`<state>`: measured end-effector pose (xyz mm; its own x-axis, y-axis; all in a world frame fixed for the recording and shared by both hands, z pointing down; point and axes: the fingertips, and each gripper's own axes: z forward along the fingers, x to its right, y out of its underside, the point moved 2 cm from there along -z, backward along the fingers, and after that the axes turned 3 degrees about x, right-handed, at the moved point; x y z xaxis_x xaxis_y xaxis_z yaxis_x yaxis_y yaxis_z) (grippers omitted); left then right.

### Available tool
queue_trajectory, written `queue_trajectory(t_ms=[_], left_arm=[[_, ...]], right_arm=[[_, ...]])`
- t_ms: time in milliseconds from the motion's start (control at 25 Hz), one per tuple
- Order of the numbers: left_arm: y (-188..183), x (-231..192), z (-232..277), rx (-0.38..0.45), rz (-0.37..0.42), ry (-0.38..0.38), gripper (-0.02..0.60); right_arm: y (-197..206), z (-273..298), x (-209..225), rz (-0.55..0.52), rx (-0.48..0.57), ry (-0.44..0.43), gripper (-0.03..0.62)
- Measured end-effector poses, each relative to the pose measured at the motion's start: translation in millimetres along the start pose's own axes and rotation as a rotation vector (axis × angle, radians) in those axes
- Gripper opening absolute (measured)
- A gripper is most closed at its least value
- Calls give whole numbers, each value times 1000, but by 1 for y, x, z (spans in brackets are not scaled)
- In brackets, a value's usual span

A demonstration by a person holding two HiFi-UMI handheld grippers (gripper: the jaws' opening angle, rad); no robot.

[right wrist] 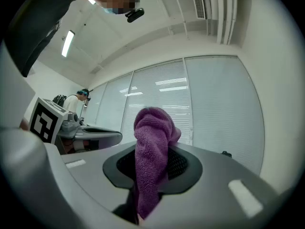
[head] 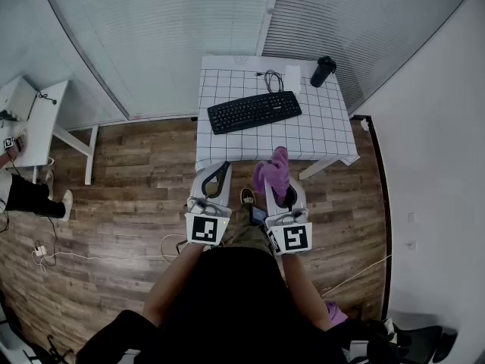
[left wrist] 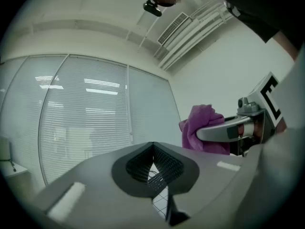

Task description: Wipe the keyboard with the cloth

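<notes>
keyboard lies untouched on the white gridded table, angled a little, with its cable coiled behind it and a black bottle at the far right corner. the cloth, purple and bunched, is pinched in the right gripper, its loose end standing up past the jaws. the left gripper is pressed together with nothing between its pads. both tools are held level, close to the person's body and over the floor, short of the table's near edge, so no wiping has begun.

the step in hand looks like carrying the cloth to the keys. to do it well, i would bring the right gripper forward and down until the free end of the cloth, not the jaw tips, lies on the keys, then draw it along the rows from one end to the other. light pressure seems wise, since the keyboard may slide on the smooth cover; the closed left gripper could steady one end of it. strokes should stop before the cable and the bottle.

the room is bright, with blinds behind the table, a plain white wall on the right, wood-plank flooring, a white side table at the left, and a seated person partly in view beside it.
</notes>
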<state>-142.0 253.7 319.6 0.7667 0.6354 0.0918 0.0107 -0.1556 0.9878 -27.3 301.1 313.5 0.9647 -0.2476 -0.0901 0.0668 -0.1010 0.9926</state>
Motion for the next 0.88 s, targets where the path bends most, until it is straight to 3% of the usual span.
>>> queue_trajectory(t_ms=[240, 880], left_arm=[[13, -6, 30, -24, 27, 14, 0], [48, -17, 108, -133, 2, -51, 0]], right_arm=[[16, 24, 25, 52, -21, 1, 107], [49, 89, 133, 99, -85, 33, 107]])
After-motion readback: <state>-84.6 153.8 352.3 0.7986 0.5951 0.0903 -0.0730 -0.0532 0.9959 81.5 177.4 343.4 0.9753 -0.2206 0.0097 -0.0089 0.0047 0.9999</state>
